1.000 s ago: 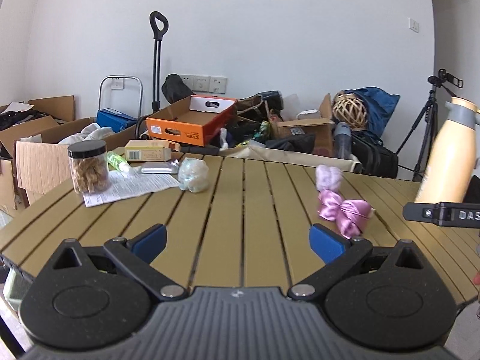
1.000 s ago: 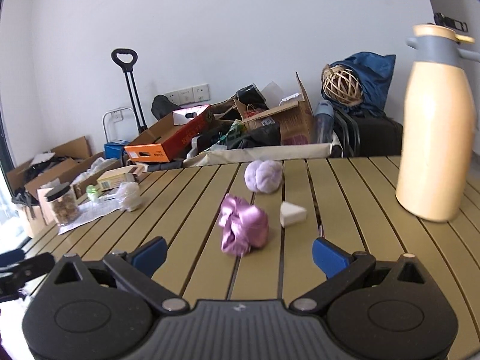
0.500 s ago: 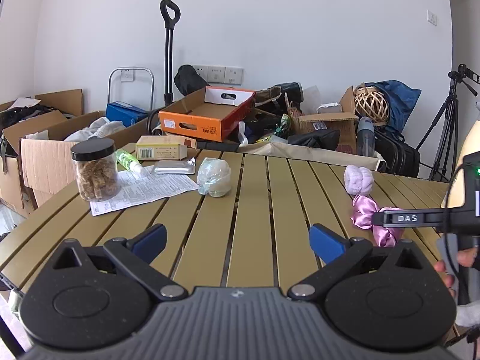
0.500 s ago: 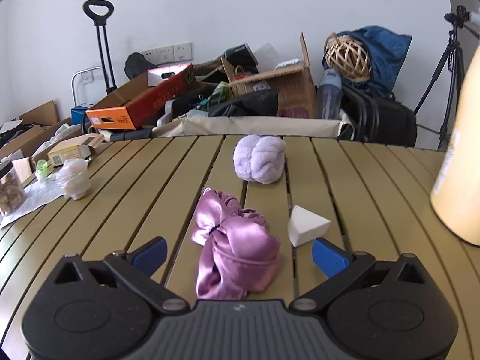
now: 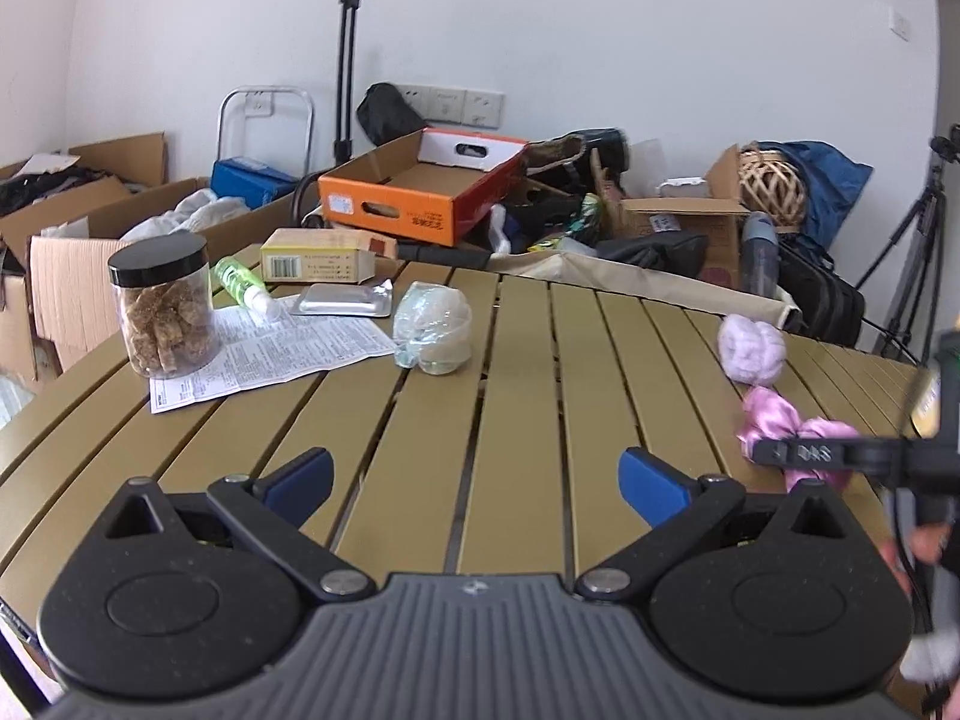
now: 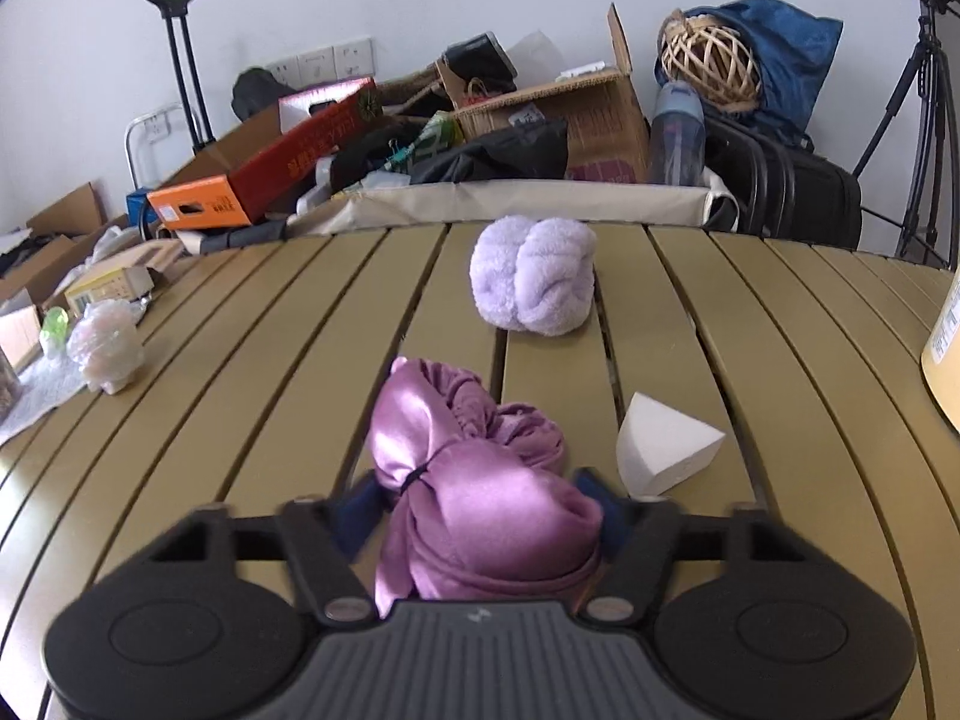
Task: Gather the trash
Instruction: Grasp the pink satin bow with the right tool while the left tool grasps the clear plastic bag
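Note:
A pink satin cloth bundle (image 6: 480,480) lies on the slatted table (image 6: 270,390) between the blue pads of my right gripper (image 6: 483,510). Its jaws are closing, and both pads touch the bundle's sides. My left gripper (image 5: 474,480) hovers open over bare slats with nothing between its fingers. Ahead of it sits a crumpled clear plastic wad (image 5: 433,330), beside a printed leaflet (image 5: 264,354) and a foil blister pack (image 5: 342,300). In the left wrist view the pink bundle (image 5: 774,414) shows at the right, behind the right tool's black bar.
A lilac fluffy ball (image 6: 534,282) and a white wedge (image 6: 660,450) lie just beyond the bundle. A yellow bottle (image 6: 945,348) stands at the right edge. A jar (image 5: 163,312), a green bottle (image 5: 240,282) and a carton (image 5: 324,258) sit far left. Boxes and bags crowd the floor behind.
My right gripper came forward and down over the pink bundle and its jaws drew in around it. My left gripper moved forward, so the plastic wad now lies nearer.

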Tool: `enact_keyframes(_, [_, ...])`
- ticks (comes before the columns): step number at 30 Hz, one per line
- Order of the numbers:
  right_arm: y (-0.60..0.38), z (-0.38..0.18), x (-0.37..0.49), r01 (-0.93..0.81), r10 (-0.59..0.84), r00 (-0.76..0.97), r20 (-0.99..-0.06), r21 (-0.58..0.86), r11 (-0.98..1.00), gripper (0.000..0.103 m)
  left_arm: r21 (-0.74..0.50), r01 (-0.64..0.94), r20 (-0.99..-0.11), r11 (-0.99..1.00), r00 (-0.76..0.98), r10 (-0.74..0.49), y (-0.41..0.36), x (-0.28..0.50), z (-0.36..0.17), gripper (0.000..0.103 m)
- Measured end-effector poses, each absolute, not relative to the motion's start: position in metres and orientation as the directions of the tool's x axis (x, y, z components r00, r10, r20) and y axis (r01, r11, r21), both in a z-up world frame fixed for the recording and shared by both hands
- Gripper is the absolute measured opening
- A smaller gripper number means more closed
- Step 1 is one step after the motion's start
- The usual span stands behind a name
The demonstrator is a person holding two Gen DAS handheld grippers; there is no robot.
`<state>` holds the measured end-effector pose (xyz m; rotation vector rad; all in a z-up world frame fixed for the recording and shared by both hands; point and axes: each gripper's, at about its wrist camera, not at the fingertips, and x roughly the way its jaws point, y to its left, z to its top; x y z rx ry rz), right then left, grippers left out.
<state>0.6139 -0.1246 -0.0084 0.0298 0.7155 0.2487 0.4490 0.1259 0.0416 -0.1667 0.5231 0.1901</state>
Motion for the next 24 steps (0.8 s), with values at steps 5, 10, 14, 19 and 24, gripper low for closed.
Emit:
enact_keyframes(5, [-0.129,-0.006,0.609,-0.216,0.228,0.747,-0.624,0.097,0.972,0.044,-0.117,-0.236,-0.523,0.965,0.840,0.142,0.133,0.468,0.045,0.103])
enact_keyframes(10, [-0.155,0.004,0.599,-0.183,0.262,0.774,-0.577,0.191,0.964,0.040,-0.107,-0.240,-0.511,0.965,0.846,0.154,0.138,0.489,0.053,0.103])
enact_keyframes(14, [-0.183,0.014,0.584,-0.137,0.254,0.820,-0.512,0.255,0.957,0.040,-0.113,-0.253,-0.512,0.961,0.844,0.162,0.143,0.510,0.057,0.103])
enact_keyframes(19, [-0.223,0.025,0.564,-0.068,0.197,0.878,-0.437,0.293,0.954,0.040,-0.134,-0.292,-0.534,0.947,0.826,0.179,0.153,0.541,0.054,0.103])
enact_keyframes(24, [-0.262,0.025,0.561,0.008,0.128,0.907,-0.402,0.318,0.948,0.040,-0.132,-0.345,-0.561,0.929,0.799,0.217,0.162,0.569,0.042,0.103])
